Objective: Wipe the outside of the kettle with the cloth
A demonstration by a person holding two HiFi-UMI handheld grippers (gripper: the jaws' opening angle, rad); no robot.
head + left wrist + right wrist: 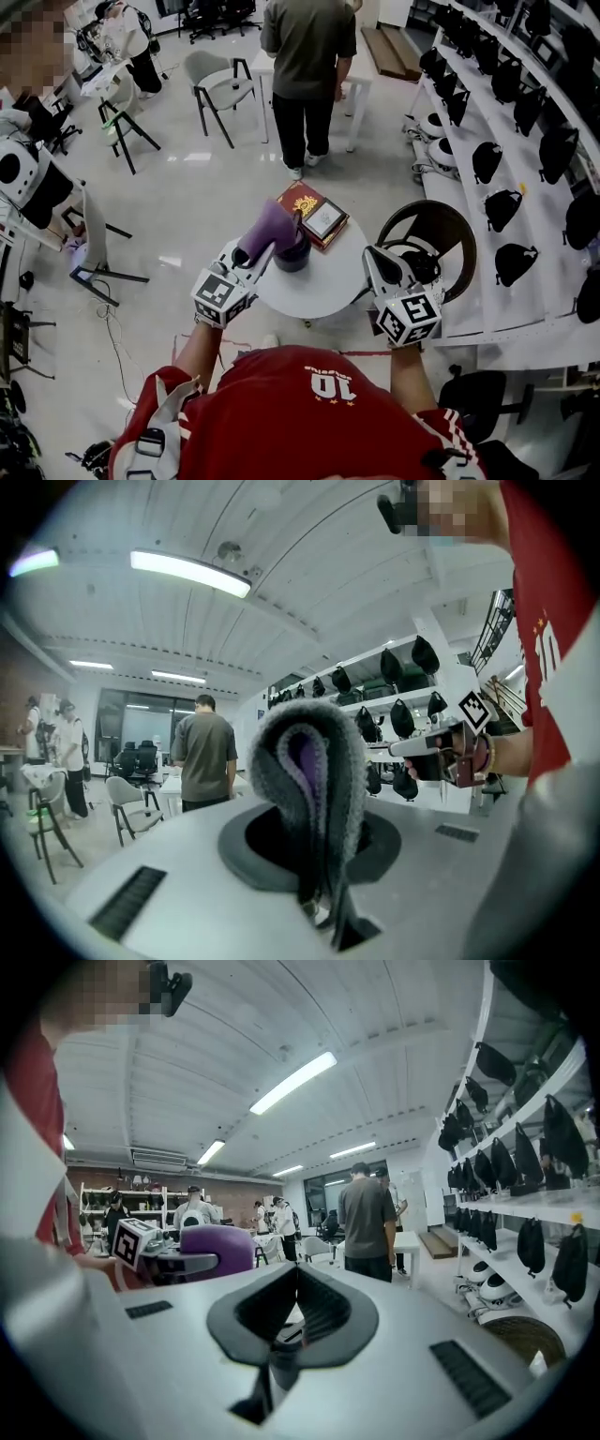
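A bright workroom with a shelf of black bags on the right; a small round desk carries a dark kettle just beside some books; the left tool pinches a folded purple cloth at the kettle's upper left, perhaps touching it; the right tool is pressed together, empty, at the desk's right edge.

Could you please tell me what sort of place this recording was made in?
Probably an open lab or workshop: wall shelves lined with black gear, a standing person at a white table, scattered chairs.
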